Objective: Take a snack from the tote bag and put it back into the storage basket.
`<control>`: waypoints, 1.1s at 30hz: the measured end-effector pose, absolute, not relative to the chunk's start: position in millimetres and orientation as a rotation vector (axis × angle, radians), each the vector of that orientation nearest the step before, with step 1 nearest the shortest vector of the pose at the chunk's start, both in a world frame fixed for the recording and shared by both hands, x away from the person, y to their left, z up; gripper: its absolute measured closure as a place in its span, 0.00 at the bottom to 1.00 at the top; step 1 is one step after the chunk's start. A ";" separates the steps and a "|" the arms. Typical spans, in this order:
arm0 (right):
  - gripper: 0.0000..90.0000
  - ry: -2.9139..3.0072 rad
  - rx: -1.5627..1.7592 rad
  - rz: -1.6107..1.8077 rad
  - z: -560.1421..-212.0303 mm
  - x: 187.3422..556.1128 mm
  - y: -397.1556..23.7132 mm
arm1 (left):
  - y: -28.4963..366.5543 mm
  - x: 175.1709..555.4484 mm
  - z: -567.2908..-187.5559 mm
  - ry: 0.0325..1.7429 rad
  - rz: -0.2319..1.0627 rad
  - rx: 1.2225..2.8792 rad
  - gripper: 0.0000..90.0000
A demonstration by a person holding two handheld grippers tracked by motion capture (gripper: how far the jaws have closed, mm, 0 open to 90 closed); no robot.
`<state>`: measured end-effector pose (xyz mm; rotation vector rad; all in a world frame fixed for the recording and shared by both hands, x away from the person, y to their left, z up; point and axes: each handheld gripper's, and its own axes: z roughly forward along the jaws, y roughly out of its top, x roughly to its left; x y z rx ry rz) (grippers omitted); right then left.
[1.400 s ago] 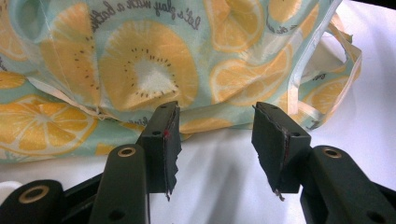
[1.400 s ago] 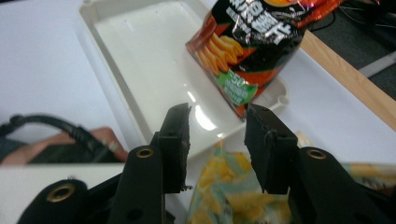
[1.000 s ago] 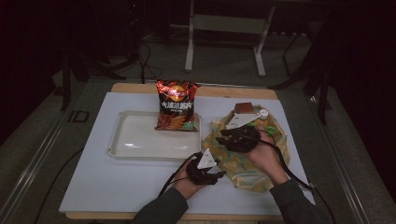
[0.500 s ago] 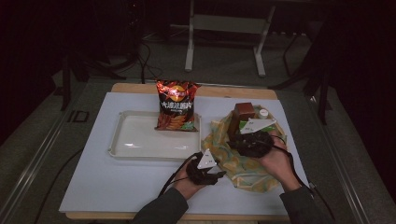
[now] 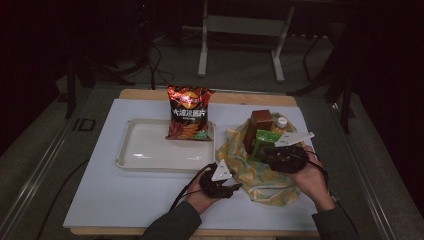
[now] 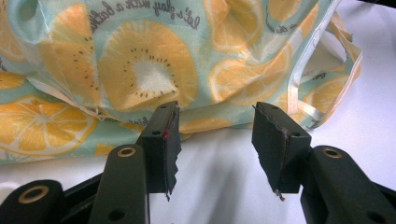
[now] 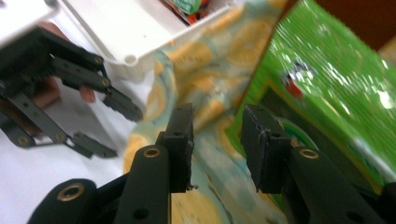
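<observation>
A fabric bag (image 5: 260, 175) printed with citrus slices lies crumpled at the right of the white table. On it stand a brown box (image 5: 260, 125), a green packet (image 5: 262, 140) and a white-capped bottle (image 5: 282, 121). My right gripper (image 5: 267, 152) hovers over the bag beside the green packet (image 7: 327, 79); its jaws are open with only cloth (image 7: 210, 70) below them. My left gripper (image 5: 236, 189) rests low at the bag's near left edge. It is open too, and the bag's hem (image 6: 140, 70) lies just past its tips (image 6: 215, 126).
A white tray (image 5: 145, 150) sits left of the bag, with a red chips bag (image 5: 189, 112) standing at its far right corner. The tray's corner (image 7: 121, 28) and my left gripper (image 7: 123, 133) lie close to my right gripper. Bare table lies in front of the tray.
My right hand has moved to the right and slightly nearer across the bag, uncovering the brown box and green packet. The left hand has stayed put.
</observation>
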<state>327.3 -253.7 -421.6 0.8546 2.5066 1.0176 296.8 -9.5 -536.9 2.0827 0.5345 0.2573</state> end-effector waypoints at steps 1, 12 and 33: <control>0.71 2.503 0.858 1.015 -422.5 327.1 -256.8 | -9.4 296.8 -536.8 0.535 0.256 2.083 0.57; 0.71 2.449 0.956 1.021 -427.9 324.5 -288.1 | -9.4 296.8 -536.8 0.534 0.257 2.083 0.57; 0.56 2.317 1.090 0.984 -428.0 329.0 -325.5 | -9.6 296.9 -536.9 0.534 0.256 2.083 0.56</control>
